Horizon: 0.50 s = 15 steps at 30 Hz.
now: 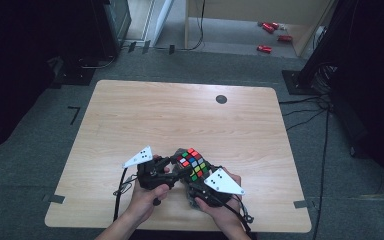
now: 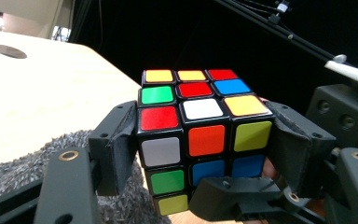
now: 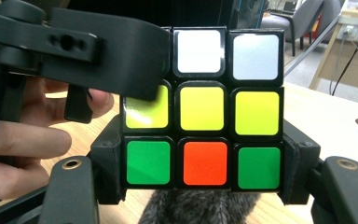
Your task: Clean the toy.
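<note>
Here a scrambled, multicoloured plastic puzzle cube [image 1: 192, 164] is held just above the near edge of the pale wooden counter [image 1: 180, 115], clamped between the part-open jaws of the left gripper [image 2: 205, 144] and the right gripper [image 3: 200, 168]. A grey fuzzy cloth [image 2: 51, 149] is seen beneath; grey carpet [image 1: 40, 130] and dark equipment surround the counter.

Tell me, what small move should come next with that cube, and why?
Probably a twist of one layer. Both the left gripper and the right gripper have their jaws against opposite sides of the cube, which is held above the table, its colours mixed, so turning one hand against the other seems likely.
</note>
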Each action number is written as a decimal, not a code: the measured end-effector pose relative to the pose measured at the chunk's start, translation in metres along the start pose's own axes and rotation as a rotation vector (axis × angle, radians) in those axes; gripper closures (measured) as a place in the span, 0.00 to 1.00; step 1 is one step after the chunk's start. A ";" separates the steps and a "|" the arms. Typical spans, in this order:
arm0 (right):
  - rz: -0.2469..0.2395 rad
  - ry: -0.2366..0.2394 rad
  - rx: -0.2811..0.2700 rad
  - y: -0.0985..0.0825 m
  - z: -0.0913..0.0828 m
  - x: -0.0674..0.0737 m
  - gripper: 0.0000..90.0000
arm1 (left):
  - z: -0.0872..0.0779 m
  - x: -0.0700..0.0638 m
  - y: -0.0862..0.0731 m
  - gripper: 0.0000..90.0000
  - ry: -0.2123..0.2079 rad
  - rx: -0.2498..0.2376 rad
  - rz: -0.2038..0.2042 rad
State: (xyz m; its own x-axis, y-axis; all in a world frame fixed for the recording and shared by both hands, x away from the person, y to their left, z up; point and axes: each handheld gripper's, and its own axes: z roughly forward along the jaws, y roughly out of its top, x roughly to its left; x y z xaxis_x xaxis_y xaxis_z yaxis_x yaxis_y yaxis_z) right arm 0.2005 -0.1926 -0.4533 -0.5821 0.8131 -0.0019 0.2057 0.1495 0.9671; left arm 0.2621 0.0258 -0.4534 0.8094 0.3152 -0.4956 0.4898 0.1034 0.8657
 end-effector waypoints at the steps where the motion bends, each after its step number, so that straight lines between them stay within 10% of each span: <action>1: 0.009 -0.008 0.000 0.000 -0.001 -0.003 0.38 | -0.002 0.001 0.002 0.33 -0.004 -0.011 -0.001; 9: 0.035 -0.014 0.014 0.000 -0.014 -0.036 0.38 | -0.013 0.010 0.012 0.26 0.079 -0.030 0.050; 15: 0.014 0.002 0.033 -0.004 -0.021 -0.055 0.38 | 0.015 0.014 -0.012 0.26 0.262 0.214 0.224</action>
State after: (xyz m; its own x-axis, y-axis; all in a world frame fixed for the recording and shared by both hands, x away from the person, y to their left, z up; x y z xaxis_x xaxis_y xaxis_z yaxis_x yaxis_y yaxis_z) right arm 0.2154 -0.2498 -0.4517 -0.5810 0.8138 0.0119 0.2392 0.1567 0.9582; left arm 0.2723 0.0149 -0.4712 0.8073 0.5400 -0.2380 0.3896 -0.1848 0.9023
